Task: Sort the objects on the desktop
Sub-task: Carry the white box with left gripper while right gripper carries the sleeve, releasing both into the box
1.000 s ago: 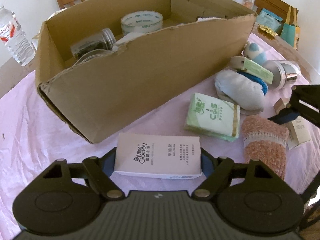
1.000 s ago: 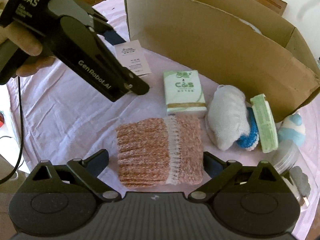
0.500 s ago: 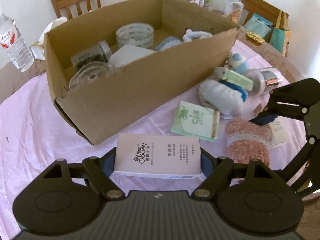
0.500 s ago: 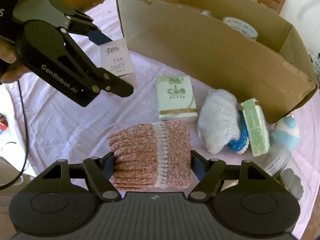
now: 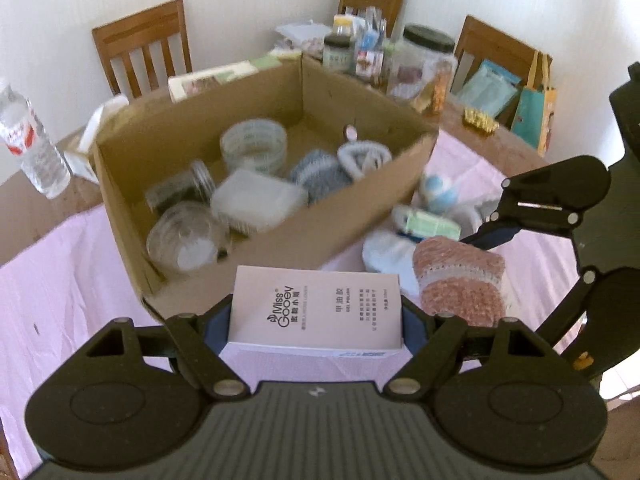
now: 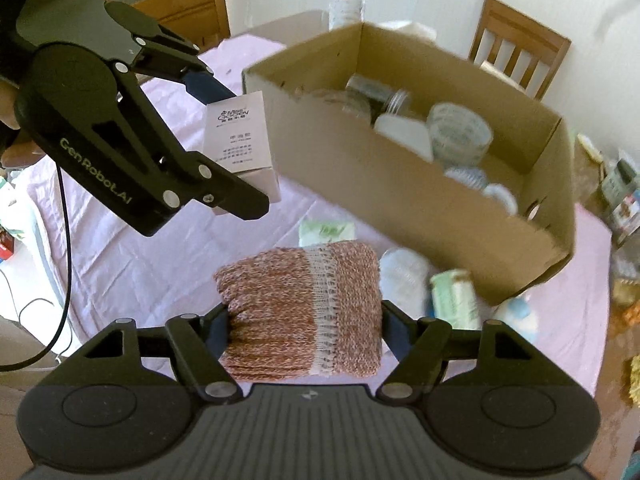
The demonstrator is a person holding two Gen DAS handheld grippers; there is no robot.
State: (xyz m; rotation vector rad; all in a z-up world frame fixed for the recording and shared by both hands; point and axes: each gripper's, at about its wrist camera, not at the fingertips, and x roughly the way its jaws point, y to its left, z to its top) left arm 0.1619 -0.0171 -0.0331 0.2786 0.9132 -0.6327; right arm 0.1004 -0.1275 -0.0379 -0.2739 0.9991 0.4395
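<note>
Desktop objects lie partly sorted: some sit inside a cardboard box (image 5: 256,248), others wait on the pink cloth of the bench (image 5: 52,280) at about 4 o'clock from the box in the left wrist view. The left tool (image 5: 316,322) holds a white "Miss Gooey" carton (image 5: 316,308) across its width, both pads pressed to the carton's short ends, raised above the cloth at 6 o'clock from the box's near corner. The right tool (image 6: 304,328) is clamped on a rolled pinkish knitted sock (image 6: 300,312) with a pale band round it, the pads squeezing its two sides; the sock hangs clear of the cloth.

Inside the box, in the left wrist view, a roll of clear tape (image 5: 254,144) stands at 12 o'clock, a dark-filled jar (image 5: 180,188) lies at 9 o'clock, a clear round container (image 5: 184,236) rests at 7 o'clock, a white rectangular tub (image 5: 256,200) sits in the middle, and a blue-grey knitted piece (image 5: 320,172) lies at 3 o'clock, blurred.

On the cloth outside, a green tissue pack (image 6: 326,230) lies at 12 o'clock from the held sock in the right wrist view, a white knitted bundle (image 6: 402,276) at 2 o'clock, and a pale green packet (image 6: 456,296) just beside that. A water bottle (image 5: 34,144) stands at 9 o'clock from the box in the left wrist view. Wooden chairs (image 5: 144,48) line the far wall.
</note>
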